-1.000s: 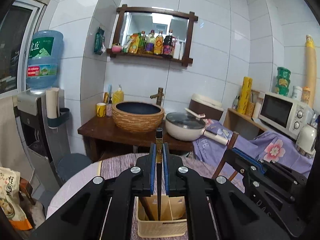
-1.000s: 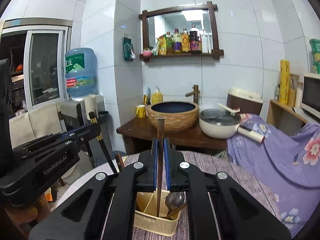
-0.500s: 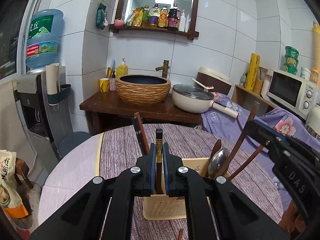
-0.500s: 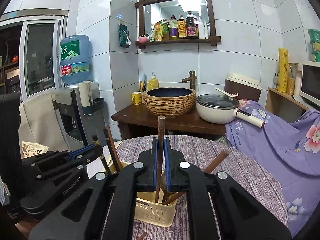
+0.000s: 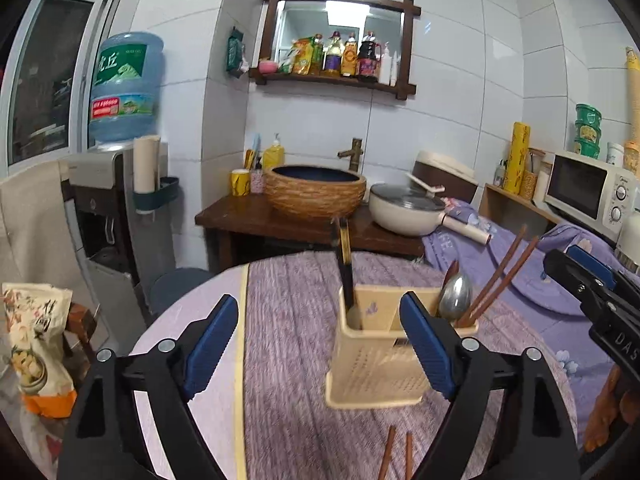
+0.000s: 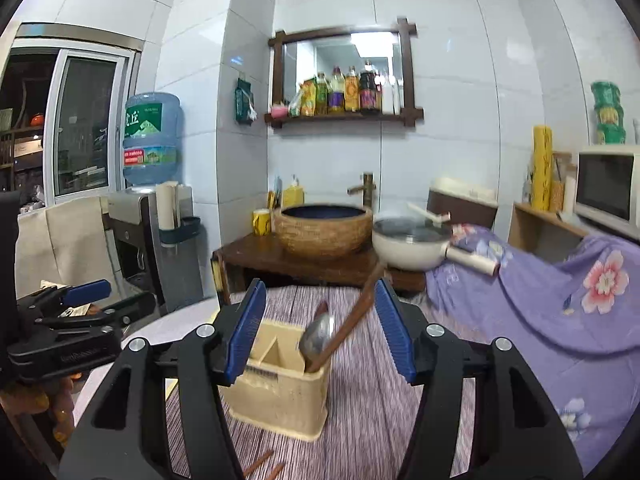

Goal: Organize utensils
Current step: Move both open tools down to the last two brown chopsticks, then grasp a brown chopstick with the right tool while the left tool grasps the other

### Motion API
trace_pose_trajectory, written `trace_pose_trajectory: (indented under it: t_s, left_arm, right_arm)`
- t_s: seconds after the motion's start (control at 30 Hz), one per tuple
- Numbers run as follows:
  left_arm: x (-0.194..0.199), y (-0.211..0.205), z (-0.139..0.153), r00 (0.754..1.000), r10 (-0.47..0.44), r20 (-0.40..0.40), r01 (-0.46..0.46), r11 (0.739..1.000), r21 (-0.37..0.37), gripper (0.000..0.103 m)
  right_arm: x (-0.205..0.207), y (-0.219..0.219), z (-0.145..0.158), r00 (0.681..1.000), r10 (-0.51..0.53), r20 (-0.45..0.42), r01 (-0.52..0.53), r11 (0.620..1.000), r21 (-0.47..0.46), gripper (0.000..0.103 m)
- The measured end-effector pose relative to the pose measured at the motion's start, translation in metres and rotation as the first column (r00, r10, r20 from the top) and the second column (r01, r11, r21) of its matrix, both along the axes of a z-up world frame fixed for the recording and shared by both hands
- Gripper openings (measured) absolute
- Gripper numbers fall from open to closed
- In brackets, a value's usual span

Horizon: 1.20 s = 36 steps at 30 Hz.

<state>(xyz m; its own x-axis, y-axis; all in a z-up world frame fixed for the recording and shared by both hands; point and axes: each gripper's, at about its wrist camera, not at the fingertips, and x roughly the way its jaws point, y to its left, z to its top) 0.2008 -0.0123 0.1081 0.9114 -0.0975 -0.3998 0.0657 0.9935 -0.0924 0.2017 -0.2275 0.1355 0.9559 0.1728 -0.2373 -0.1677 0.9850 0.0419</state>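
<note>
The cream utensil holder (image 5: 374, 356) stands upright on the round counter (image 5: 296, 320), on its purple striped cloth, and has at least two compartments. In the left one a dark chopstick (image 5: 345, 268) with a pale band near its top stands almost upright. In the right one a metal spoon (image 5: 455, 297) rests bowl up, beside two brown chopsticks (image 5: 500, 276) that lean out to the right. Seen from the right wrist, the spoon (image 6: 318, 336) and a brown chopstick (image 6: 352, 316) share the right compartment of the holder (image 6: 280, 392), the stick slanting up to the right and blurred.

The left tool (image 5: 318, 344) is opening, its blue pads set wide on either side of the holder's top, and nothing is pressed between them; the dark chopstick stands free between the pads. The right tool (image 6: 320, 328) is also opening, its pads apart with the leaning brown chopstick between them, touched by neither so far as the blur allows.

On the cloth near the left tool lie the tips of two more brown chopsticks (image 5: 396, 456). Behind the counter a woven basin (image 5: 315, 192) sits on a dark wooden stand next to a cream lidded pan (image 5: 404, 210).
</note>
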Motion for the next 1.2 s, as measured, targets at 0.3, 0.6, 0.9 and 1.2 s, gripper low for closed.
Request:
trace_pose_trajectory:
  t_s: [0.3,0.6,0.9,1.2]
  left_arm:
    - [-0.020,0.000,-0.088,0.972,-0.022,-0.233,0.054,0.990,0.133,0.085]
    - [-0.026,0.006,-0.137,0.937,-0.016,-0.350,0.069,0.988,0.140,0.075]
    - [-0.031,-0.005,-0.142,0.932,-0.038,-0.362,0.106,0.979,0.172,0.072]
    - [-0.029,-0.020,-0.150,0.915,-0.089,-0.393,0.159,0.976,0.150,0.067]
  right_arm:
    - [-0.010,0.007,-0.081,0.952,0.026,-0.306,-0.024,1.000,0.011,0.057]
    - [0.004,0.036,-0.174,0.818,0.054,-0.573,-0.022,0.998,0.063,0.038]
    - [0.028,0.052,-0.203,0.758,0.018,-0.652,0.039,0.997,0.072,0.025]
    - [0.040,0.061,-0.201,0.762,-0.024,-0.647,0.041,0.999,0.012,0.011]
